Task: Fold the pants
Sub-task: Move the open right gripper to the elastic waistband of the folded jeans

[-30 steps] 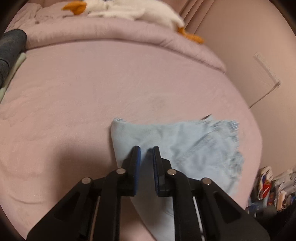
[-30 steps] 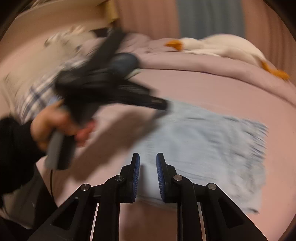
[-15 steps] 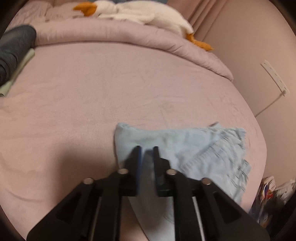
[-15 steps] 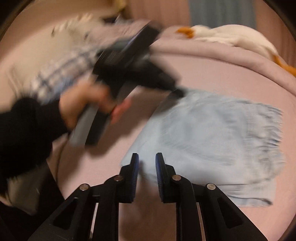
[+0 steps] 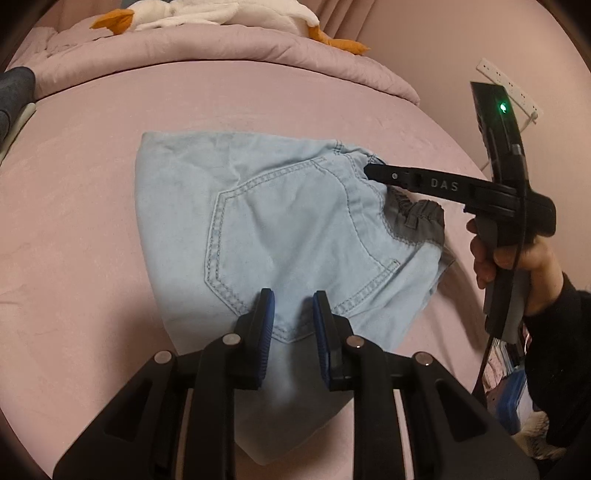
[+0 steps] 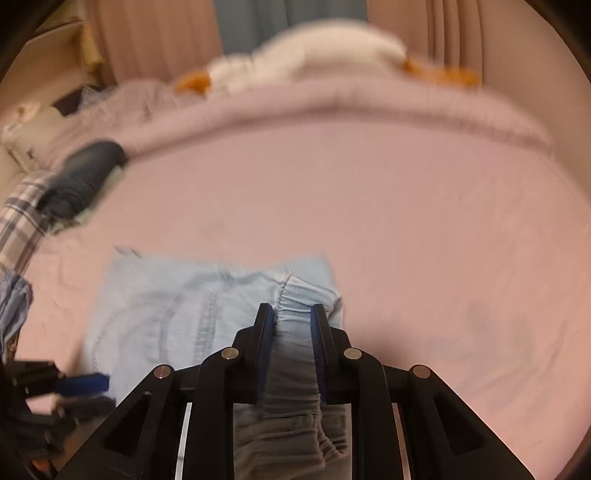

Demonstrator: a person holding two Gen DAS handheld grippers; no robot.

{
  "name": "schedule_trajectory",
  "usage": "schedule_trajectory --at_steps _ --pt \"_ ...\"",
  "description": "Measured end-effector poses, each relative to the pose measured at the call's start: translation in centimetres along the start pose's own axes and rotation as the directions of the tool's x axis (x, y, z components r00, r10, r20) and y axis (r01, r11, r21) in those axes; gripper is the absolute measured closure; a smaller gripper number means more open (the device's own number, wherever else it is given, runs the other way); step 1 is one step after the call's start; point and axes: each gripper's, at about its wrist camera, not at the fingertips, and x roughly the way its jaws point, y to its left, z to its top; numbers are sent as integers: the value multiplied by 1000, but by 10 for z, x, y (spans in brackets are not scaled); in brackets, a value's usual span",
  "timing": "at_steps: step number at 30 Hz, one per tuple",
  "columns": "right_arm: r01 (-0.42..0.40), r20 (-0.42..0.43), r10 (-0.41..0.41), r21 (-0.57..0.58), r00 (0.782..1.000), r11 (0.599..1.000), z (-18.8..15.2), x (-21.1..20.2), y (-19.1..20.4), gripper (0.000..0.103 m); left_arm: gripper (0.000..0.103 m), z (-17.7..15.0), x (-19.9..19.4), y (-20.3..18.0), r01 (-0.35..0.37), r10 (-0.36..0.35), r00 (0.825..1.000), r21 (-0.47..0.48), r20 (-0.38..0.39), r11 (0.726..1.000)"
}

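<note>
We see light blue pants (image 5: pixel 295 221) folded small on pink bed (image 5: pixel 92 203), back pocket up. Left gripper (image 5: pixel 290 310) opening, empty. Right gripper (image 6: pixel 291 321) pinches gathered waistband.

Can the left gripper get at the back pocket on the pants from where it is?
Probably yes. The left gripper hangs just over the pocket of the pants, jaws opening with nothing between them, and nothing lies across the pocket.

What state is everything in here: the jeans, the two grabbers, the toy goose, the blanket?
Jeans: folded small, flat on the bed, back pocket up.
Left gripper: jaws opening, over the jeans, gripping nothing.
Right gripper: at the gathered waistband, fabric between its jaws.
Toy goose: lying on the blanket.
Blanket: bunched at the bed's far end.
</note>
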Motion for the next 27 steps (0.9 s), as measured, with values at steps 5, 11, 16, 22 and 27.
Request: schedule_trajectory --at_steps 5,11,16,22,27 --pt "-14 30 14 19 999 1000 -4 -17 7 84 82 0 -1 -5 -24 24 1000 6 -7 1000" --pt "-23 97 31 -79 995 997 -35 -58 32 84 82 7 6 -8 -36 36 999 5 -4 999" --pt "93 12 -92 -199 996 976 -54 -37 37 84 82 4 6 -10 -53 53 999 13 -2 999" --pt "101 18 -100 -188 995 977 -56 -45 38 81 70 -2 -7 -12 -69 70 997 -24 22 997" --pt "-76 63 73 42 995 996 -59 -75 3 50 43 -15 -35 -7 -94 99 991 -52 86 994"
